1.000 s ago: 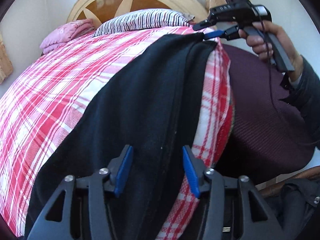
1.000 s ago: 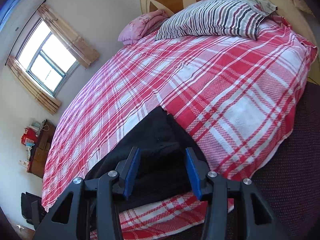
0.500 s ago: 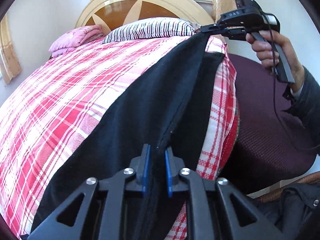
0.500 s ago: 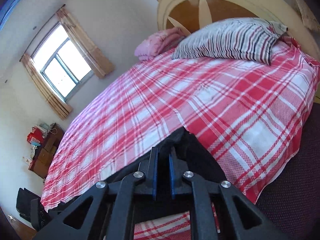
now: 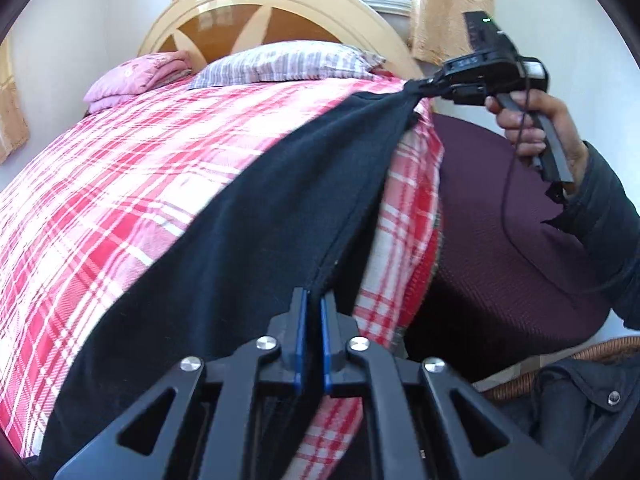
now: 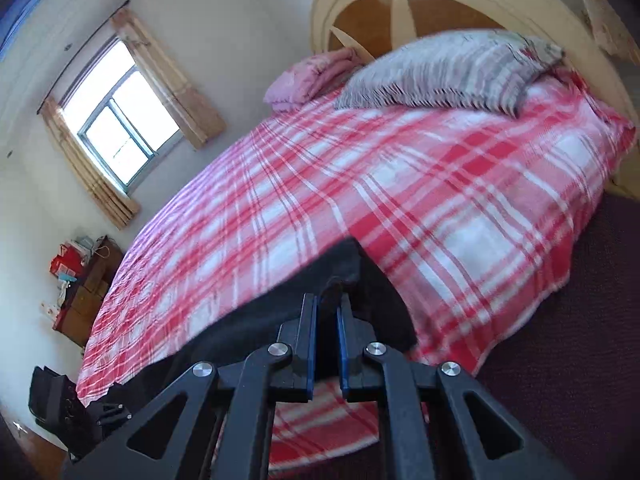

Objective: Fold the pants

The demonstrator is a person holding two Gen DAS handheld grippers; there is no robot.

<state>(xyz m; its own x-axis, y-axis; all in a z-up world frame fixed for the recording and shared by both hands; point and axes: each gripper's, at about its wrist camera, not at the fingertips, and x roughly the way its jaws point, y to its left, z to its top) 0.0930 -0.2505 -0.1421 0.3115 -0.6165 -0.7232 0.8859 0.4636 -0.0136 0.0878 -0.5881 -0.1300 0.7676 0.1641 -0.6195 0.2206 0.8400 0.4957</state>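
Plaid bed [image 5: 120, 200] w/ black pants [image 5: 240, 260] (both grippers' fingers [image 5: 299, 340] pinching them), curtained window [image 6: 120, 132].

Both grippers' jaws pinch the black pants [image 5: 280, 208] taut over the plaid bed [image 5: 120, 184].

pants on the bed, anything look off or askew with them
Nothing damaged. The black pants lie slanted across the plaid bedspread near its edge, one edge pinched by the left gripper and right gripper.
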